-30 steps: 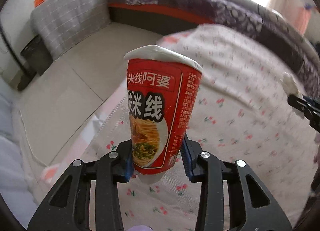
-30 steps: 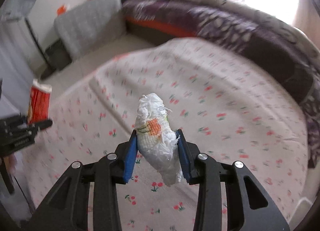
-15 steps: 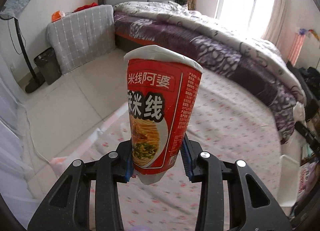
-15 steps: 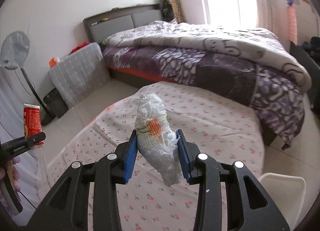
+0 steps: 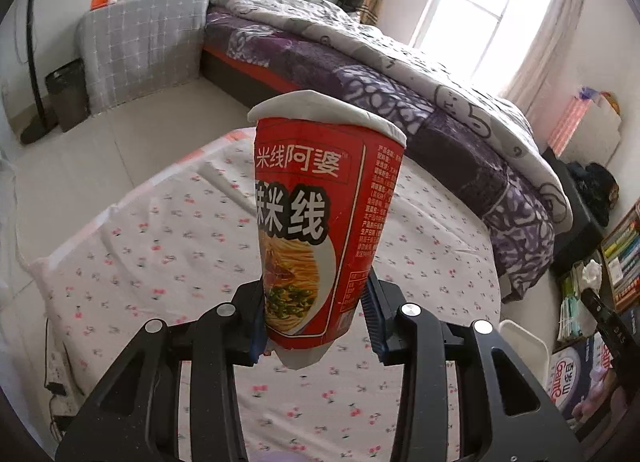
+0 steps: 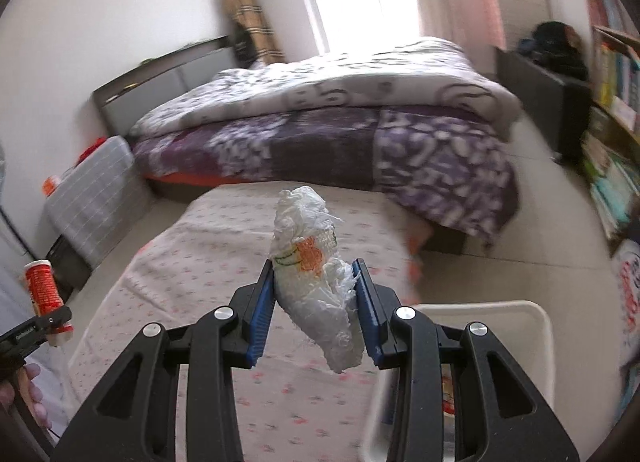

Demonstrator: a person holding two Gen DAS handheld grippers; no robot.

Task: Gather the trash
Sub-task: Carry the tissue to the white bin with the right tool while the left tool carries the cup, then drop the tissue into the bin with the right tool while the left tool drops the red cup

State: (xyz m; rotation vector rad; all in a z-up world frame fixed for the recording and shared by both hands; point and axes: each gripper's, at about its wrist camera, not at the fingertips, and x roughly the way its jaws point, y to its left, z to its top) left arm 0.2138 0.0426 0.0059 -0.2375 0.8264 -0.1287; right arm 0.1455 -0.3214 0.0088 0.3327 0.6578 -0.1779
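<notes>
While both pieces of trash are already in our grasp, neither has gone into a bin yet, so we judge the picking up done and the dropping off left.

Our left gripper (image 5: 314, 326) is clamped on a red instant rice-noodle cup (image 5: 316, 229): the blue pads press its lower sides at the bottom centre of the left wrist view, and the cup rises nearly upright from there to mid-frame, white lid on top. Below and behind it spreads the floral sheet (image 5: 160, 246), with nothing else that we can see lying on it. A white bin (image 5: 524, 342) shows only its rim at the lower right of that view, to the right of the cup and apart from it.

Our right gripper (image 6: 316, 302) is clenched on a crumpled white wrapper with an orange print (image 6: 312, 274), pinched at its middle at the centre of the right wrist view, its ends sticking out above and below the pads. That same white bin (image 6: 536, 314) sits at the lower right of that frame, just right of the wrapper and lower; the blur there keeps us from saying what is inside, though something coloured seems to lie in it. At the left edge the noodle cup appears again, with the left gripper under it.

We reckon the wrapper is the closer of the two to the bin.
</notes>
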